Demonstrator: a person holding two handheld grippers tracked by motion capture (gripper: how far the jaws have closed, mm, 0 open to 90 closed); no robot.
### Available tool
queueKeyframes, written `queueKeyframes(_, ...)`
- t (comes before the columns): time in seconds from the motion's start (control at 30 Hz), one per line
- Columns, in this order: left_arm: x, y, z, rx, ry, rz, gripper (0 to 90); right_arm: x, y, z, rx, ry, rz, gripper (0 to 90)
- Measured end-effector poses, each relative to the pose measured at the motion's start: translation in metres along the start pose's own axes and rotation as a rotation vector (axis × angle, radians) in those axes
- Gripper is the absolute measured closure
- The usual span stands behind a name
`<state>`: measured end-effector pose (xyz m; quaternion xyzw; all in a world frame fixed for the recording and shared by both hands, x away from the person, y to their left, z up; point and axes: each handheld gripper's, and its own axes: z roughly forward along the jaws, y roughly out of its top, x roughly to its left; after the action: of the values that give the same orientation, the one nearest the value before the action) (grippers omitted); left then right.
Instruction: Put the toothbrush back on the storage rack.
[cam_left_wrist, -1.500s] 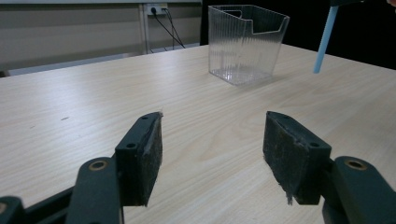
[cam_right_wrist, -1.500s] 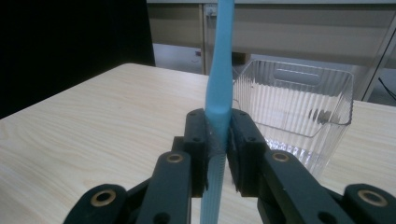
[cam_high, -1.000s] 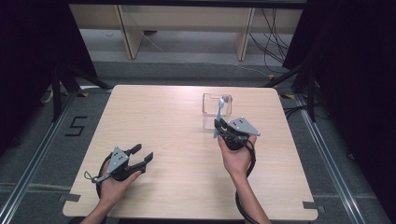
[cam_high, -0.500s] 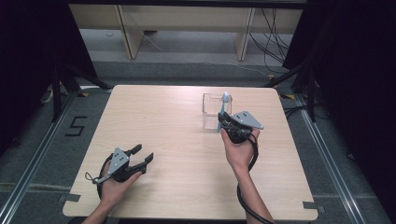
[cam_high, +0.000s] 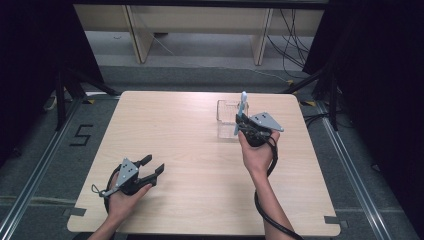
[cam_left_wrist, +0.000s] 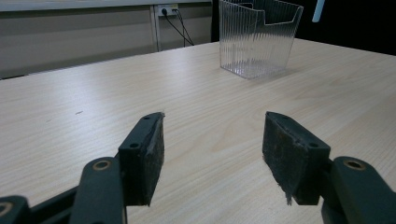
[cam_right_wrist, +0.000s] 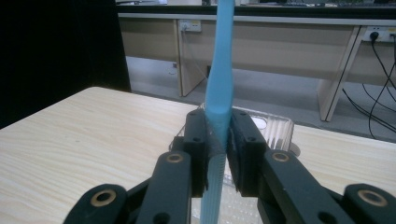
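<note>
Lt-blue toothbrush (cam_right_wrist: 219, 93), clear ribbed box (cam_left_wrist: 257, 39), pale woodgrain table (cam_high: 175, 130)

Wooden table (cam_high: 200, 150) — floor marking "5" (cam_high: 81, 135) at left.

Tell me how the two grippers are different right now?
The left gripper is open and holds nothing; the right gripper is shut on a blue toothbrush. The left gripper rests low at the table's near edge; the right gripper is by the clear box. Both are black and hand-held.
</note>
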<state>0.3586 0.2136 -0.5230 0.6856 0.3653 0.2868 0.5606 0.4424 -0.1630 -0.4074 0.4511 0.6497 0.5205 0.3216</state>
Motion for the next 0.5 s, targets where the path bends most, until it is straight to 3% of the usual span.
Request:
queueKeyframes(0.1,0.000,-0.001,0.001,-0.016,-0.005,-0.007,38.4,-0.002,0.003,0.001,-0.005,-0.003,-0.025,78.8)
queueKeyframes(0.23,0.000,0.000,0.000,0.002,0.000,-0.007,38.6,-0.002,0.008,0.001,-0.011,-0.013,-0.021,78.8)
queueKeyframes(0.33,0.000,-0.001,0.001,-0.016,-0.006,-0.006,38.7,-0.003,0.010,0.003,-0.012,-0.011,-0.003,78.8)
queueKeyframes(0.47,0.000,0.000,0.000,0.000,0.000,-0.002,38.9,-0.006,0.012,0.006,-0.032,-0.022,-0.032,78.8)
queueKeyframes(0.5,0.000,0.000,0.000,0.000,0.000,-0.003,38.9,-0.006,0.013,0.006,-0.025,-0.037,-0.021,78.8)
